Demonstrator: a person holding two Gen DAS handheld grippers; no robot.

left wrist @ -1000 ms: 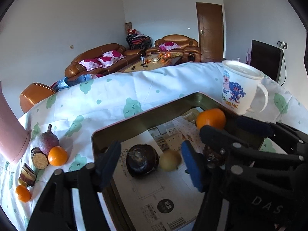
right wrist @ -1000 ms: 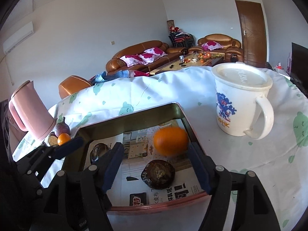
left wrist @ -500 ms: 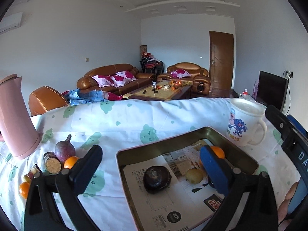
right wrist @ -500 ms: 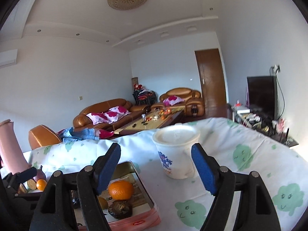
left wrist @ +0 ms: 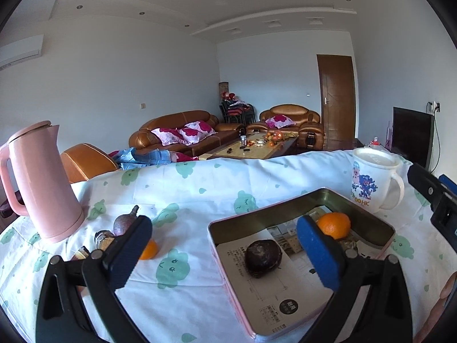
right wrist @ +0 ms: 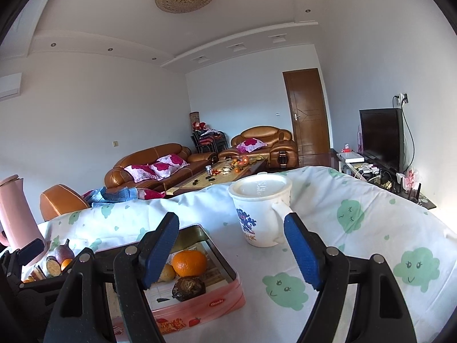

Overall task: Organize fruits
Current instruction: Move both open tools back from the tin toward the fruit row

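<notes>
Above tin (left wrist: 368, 208): left gripper (left wrist: 222, 245) just spread wide, empty; right gripper (right wrist: 231, 251) half-spread, empty. Deposit judged done. Loose orange (left wrist: 148, 250) at 9 o'clock next.

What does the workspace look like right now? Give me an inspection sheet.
Surface: tablecloth, white with green prints.
Job's things: tin tray holds an orange and a dark round fruit; small orange and purple fruit lie outside.
Clutter: pink kettle, lidded mug.
Grippers: left gripper and right gripper open, empty.
Cables: TV cord.
Surroundings: sofas, door.
</notes>
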